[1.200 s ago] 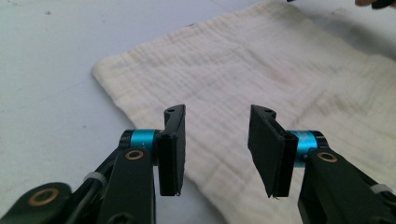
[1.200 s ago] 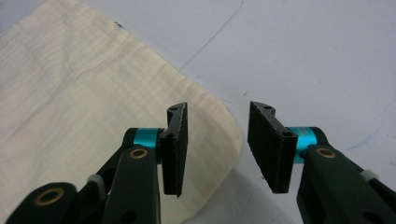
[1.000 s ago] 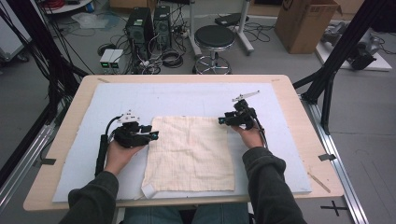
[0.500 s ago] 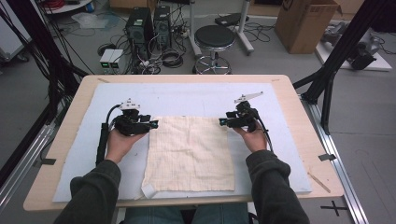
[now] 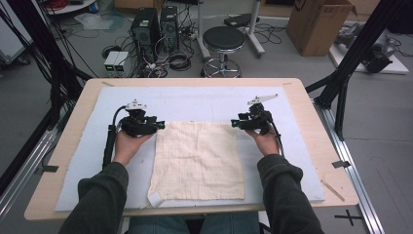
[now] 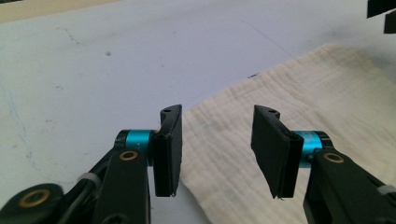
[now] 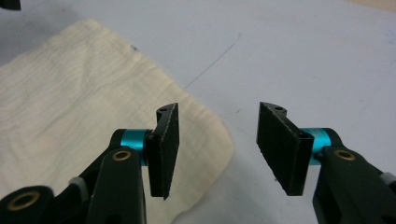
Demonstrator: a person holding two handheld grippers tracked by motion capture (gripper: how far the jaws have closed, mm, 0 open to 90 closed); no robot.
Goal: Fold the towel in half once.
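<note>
nearest the camera, the person's dark green sleeves point(image 5: 102, 195) came in over the near edge of the table. just beyond them lay the cream, faintly checked square muslin cloth point(image 5: 197, 163), spread flat on the pale blue-white mat point(image 5: 195, 102), its near left corner turned up a little. the cloth was fully opened out, and no fold had been made in it yet, so the handling looked to be at its very start: the far corners had yet to be gripped and carried anywhere.

at the cloth's far left corner sat the left gripper point(image 5: 159, 125), its jaws standing about half open; in the left gripper view point(image 6: 217, 149) they straddled the cloth's corner with nothing pinched, the pads clear of the fabric. at the far right corner the right gripper point(image 5: 234, 123) mirrored it, half open too, and in the right gripper view point(image 7: 217, 149) the rounded corner lay under the inner jaw, held by neither pad.

the mat covered most of the light wooden table point(image 5: 311, 122). beyond stood a black round stool point(image 5: 223, 39), computer towers point(image 5: 156, 24) among tangled cables, and a brown cardboard box point(image 5: 319, 22) on the grey floor.
</note>
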